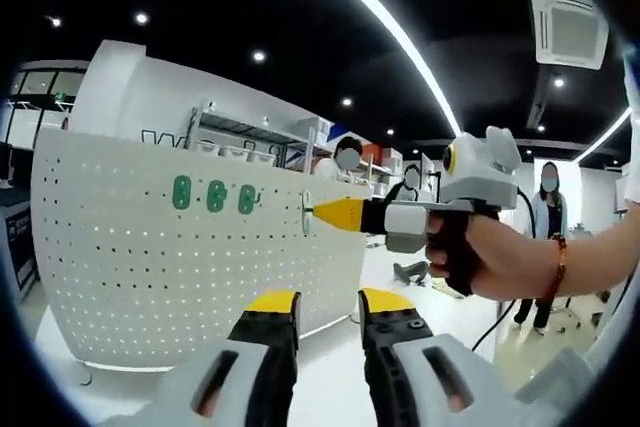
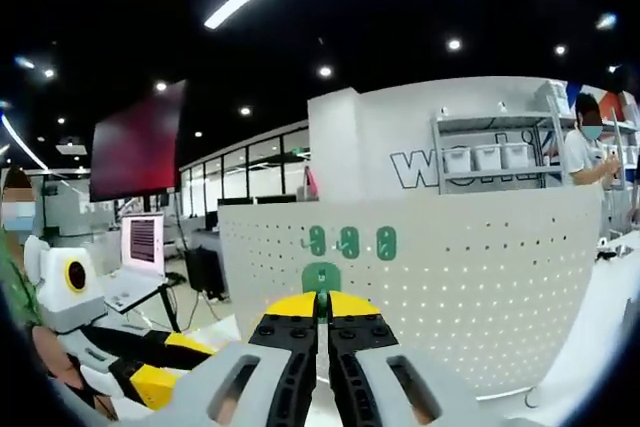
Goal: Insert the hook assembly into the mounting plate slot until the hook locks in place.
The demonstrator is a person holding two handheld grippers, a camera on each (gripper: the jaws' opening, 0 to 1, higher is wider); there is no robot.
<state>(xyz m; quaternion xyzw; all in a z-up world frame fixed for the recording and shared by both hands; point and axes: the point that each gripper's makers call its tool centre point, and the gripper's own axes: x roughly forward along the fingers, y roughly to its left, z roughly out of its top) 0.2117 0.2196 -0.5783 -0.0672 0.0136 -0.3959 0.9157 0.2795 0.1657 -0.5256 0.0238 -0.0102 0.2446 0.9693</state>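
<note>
- The right gripper, seen in its own view, has its jaws pressed together on a green hook, pinching its lower part. The hook's rounded top sticks up just above the yellow jaw tips.
- The same gripper shows in the left gripper view, coming in from the right in a person's hand. Its yellow tip is at the face of a white pegboard, where something small and pale sits against the board.
- The left gripper has its jaws spread with nothing between them. It hangs back from the board, above the white bench.
- The pegboard stands upright on the bench and is full of small holes. Three green hooks already sit in a row on it.
- Judged step: pushing the held hook into the board, beside the row.
- Next move: press straight in, keeping the hook square to the holes, until it seats firmly.
</note>
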